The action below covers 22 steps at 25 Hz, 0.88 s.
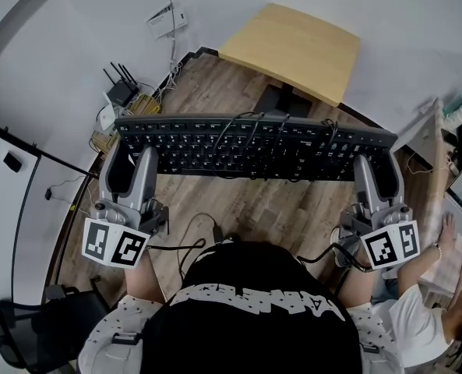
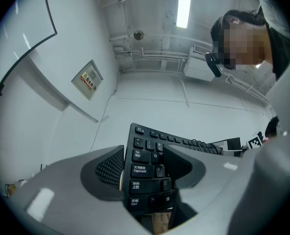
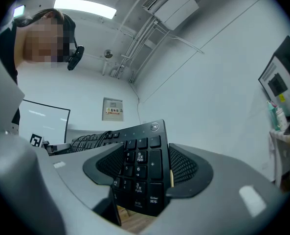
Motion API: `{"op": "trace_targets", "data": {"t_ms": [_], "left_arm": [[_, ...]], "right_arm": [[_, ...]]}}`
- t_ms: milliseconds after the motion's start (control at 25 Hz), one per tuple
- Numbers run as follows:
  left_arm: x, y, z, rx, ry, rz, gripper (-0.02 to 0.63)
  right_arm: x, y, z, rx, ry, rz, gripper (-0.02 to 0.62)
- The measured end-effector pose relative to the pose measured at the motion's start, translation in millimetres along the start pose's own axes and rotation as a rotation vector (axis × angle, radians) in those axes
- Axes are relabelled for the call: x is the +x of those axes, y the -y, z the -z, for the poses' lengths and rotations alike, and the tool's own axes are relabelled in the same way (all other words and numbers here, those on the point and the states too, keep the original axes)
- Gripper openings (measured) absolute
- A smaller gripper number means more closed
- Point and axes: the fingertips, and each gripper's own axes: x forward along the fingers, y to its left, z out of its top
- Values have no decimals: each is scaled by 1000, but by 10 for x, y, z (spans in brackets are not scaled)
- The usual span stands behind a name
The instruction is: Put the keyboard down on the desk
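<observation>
Left tongs (image 1: 134,160) and right tongs (image 1: 368,167) clamp the keyboard (image 1: 254,143) at both ends.

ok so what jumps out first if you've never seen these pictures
The long black keyboard is held in mid-air across the middle of the head view, its cable looped over the keys. The left gripper is clamped on its left end and the right gripper on its right end. Beyond it, at the top, stands a light wooden desk.

keyboard (image 1: 192,142) ends: under jaws of left gripper (image 1: 137,162), right gripper (image 1: 368,168) | wall sign (image 2: 87,79): print unreadable | chair (image 1: 20,333): cut off at corner
</observation>
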Motion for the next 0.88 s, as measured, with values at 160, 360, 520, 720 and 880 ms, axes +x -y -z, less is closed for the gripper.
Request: {"op": "trace_targets", "data": {"t_ms": [160, 360, 520, 720, 880], "left_arm": [[16, -12, 10, -4, 2, 8, 229], [44, -23, 21, -12, -2, 18, 229], [70, -34, 38, -21, -10, 22, 229], [100, -49, 60, -32, -24, 32, 229], [109, -51, 80, -41, -34, 36, 229]], "right_arm": [[-16, -14, -8, -5, 3, 9, 298], [-40, -28, -21, -8, -2, 24, 298], [-48, -34, -31, -10, -8, 37, 298], [-69, -45, -42, -11, -15, 54, 298], [-73, -41, -37, -10, -17, 57, 298]]}}
